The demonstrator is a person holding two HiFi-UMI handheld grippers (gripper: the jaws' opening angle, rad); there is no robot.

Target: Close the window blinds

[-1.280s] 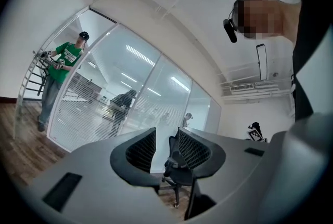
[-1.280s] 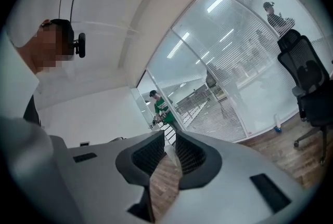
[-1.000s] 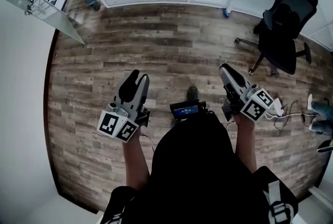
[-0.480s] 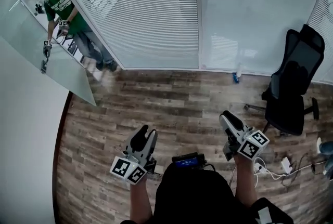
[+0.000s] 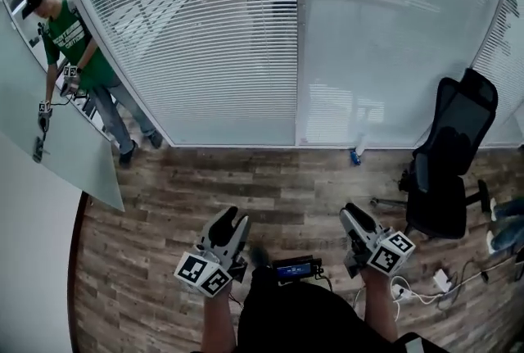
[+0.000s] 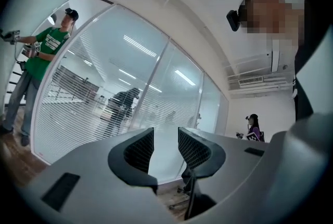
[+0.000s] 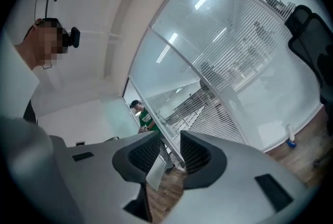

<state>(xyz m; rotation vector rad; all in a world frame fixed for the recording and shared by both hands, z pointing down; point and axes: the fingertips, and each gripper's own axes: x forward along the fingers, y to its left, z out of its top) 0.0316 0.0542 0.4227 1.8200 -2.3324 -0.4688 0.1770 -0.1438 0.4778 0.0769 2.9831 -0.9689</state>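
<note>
You are at the approach step. The white slatted window blinds (image 5: 221, 40) hang across the glass wall ahead of you, their slats open enough to show the room behind, and both tools are well short of them. Your left gripper (image 5: 232, 220) has its jaws apart with nothing between them. Your right gripper (image 5: 350, 216) is opening its jaws, and they too hold nothing.

Next you will likely need to step up to the blinds and find their wand or cord. I cannot make one out from here, so look along the frame.

A black mesh office chair (image 5: 446, 171) stands near the blinds' right end. A small blue-and-clear bottle (image 5: 358, 153) sits at their foot, and white cables (image 5: 426, 287) trail on the brown wood-plank floor (image 5: 246, 179), well back from the blinds. A person in a green shirt (image 5: 70, 40) stands past the blinds' left end. The straight path looks free.
</note>
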